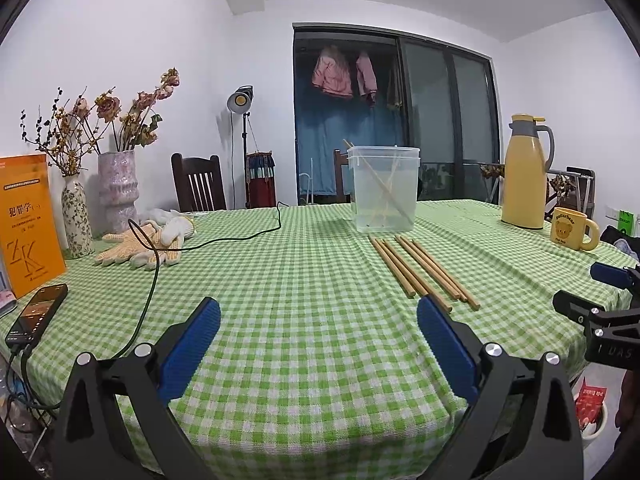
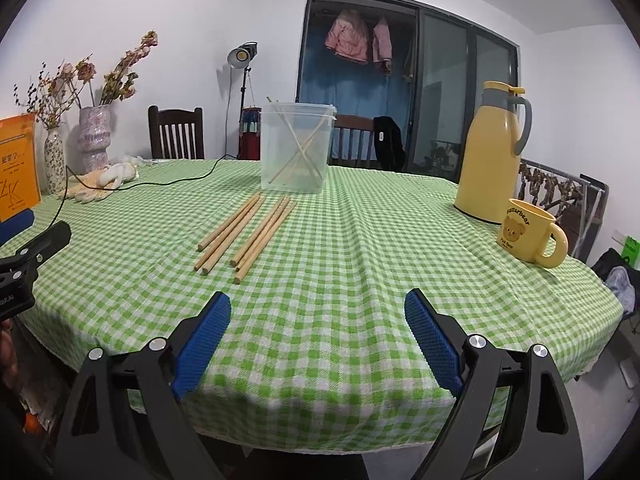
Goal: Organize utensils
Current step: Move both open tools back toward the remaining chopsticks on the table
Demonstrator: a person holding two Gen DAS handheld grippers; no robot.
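Note:
Several wooden chopsticks (image 1: 420, 270) lie side by side on the green checked tablecloth (image 1: 300, 280); they also show in the right wrist view (image 2: 248, 232). Behind them stands a clear plastic container (image 1: 383, 188) with a few chopsticks leaning inside; it also shows in the right wrist view (image 2: 296, 146). My left gripper (image 1: 318, 316) is open and empty above the table's near edge, left of the chopsticks' near ends. My right gripper (image 2: 318, 312) is open and empty, in front of the chopsticks and to their right. The right gripper shows at the left wrist view's right edge (image 1: 592, 292).
A yellow thermos (image 2: 490, 152) and a yellow bear mug (image 2: 528, 236) stand at the right. Work gloves (image 1: 140, 246), a black cable (image 1: 224, 240), two vases (image 1: 116, 192), an orange book (image 1: 26, 220) and a phone (image 1: 38, 314) are at the left. Chairs stand behind the table.

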